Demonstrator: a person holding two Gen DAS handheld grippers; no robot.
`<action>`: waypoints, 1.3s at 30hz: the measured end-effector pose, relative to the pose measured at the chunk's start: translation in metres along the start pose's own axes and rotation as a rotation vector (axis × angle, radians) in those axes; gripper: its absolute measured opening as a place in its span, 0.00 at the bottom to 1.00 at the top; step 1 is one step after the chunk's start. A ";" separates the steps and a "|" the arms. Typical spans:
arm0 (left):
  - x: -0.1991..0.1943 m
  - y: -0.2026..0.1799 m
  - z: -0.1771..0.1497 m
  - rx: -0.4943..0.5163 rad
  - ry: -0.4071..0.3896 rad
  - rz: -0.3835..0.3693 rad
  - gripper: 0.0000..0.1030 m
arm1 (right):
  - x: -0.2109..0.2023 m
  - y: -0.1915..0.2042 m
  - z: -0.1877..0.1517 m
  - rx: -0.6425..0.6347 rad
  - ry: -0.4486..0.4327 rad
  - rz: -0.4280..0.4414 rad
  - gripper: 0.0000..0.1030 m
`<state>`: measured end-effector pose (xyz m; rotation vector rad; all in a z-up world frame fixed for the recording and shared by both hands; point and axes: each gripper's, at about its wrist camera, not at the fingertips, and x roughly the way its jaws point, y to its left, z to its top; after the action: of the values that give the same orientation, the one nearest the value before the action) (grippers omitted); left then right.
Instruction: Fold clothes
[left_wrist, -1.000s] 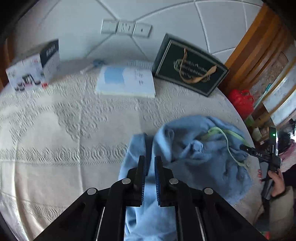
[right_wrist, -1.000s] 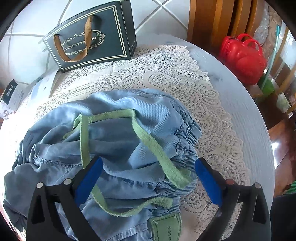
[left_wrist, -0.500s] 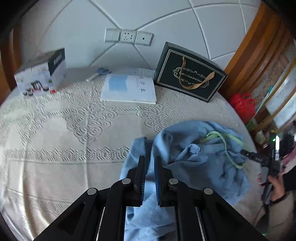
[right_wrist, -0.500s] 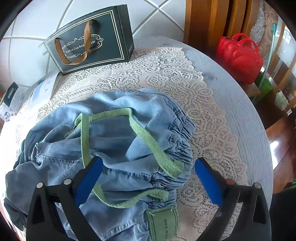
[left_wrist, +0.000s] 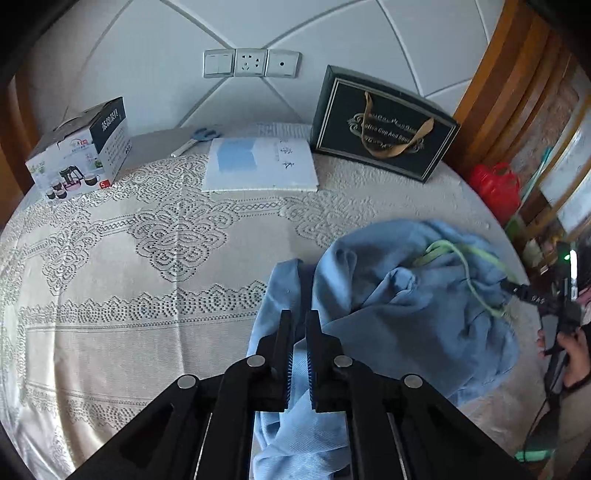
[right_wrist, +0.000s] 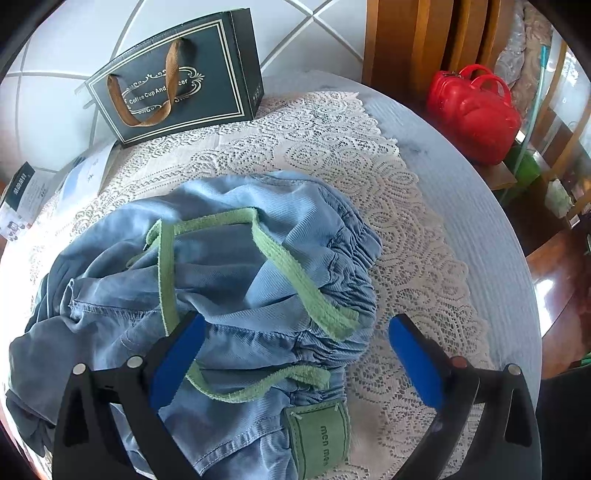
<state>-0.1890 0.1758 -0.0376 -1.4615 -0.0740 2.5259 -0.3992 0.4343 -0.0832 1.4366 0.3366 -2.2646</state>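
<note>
Left gripper (left_wrist: 298, 345): black two-finger claw, jaws pinched on a fold of the crumpled light-blue denim garment with green drawstring (left_wrist: 406, 306). Right gripper (right_wrist: 295, 354): blue-padded jaws spread wide, straddling the elastic waistband, pads clear of the cloth. Garment: heaped near the right edge of the round table under a cream lace tablecloth (left_wrist: 147, 258); green leather label (right_wrist: 319, 435) at the near edge. Far edge: dark green gift bag with brown ribbon handle (right_wrist: 177, 96), white booklet with blue panel (left_wrist: 260, 170), tea-set carton (left_wrist: 81, 147). Beyond the table: red plastic case (right_wrist: 472, 110).
</note>
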 end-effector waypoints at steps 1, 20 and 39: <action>0.004 -0.002 0.000 0.014 0.023 0.033 0.08 | 0.000 0.000 0.000 -0.001 0.001 0.000 0.98; -0.005 -0.018 0.002 0.145 -0.022 -0.031 0.03 | -0.002 0.010 -0.004 -0.031 0.012 0.019 0.98; -0.004 -0.014 -0.003 0.132 0.064 0.039 0.05 | 0.032 0.023 -0.042 -0.096 0.198 0.020 1.00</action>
<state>-0.1819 0.1888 -0.0334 -1.5033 0.1306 2.4592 -0.3665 0.4245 -0.1291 1.6097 0.4828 -2.0647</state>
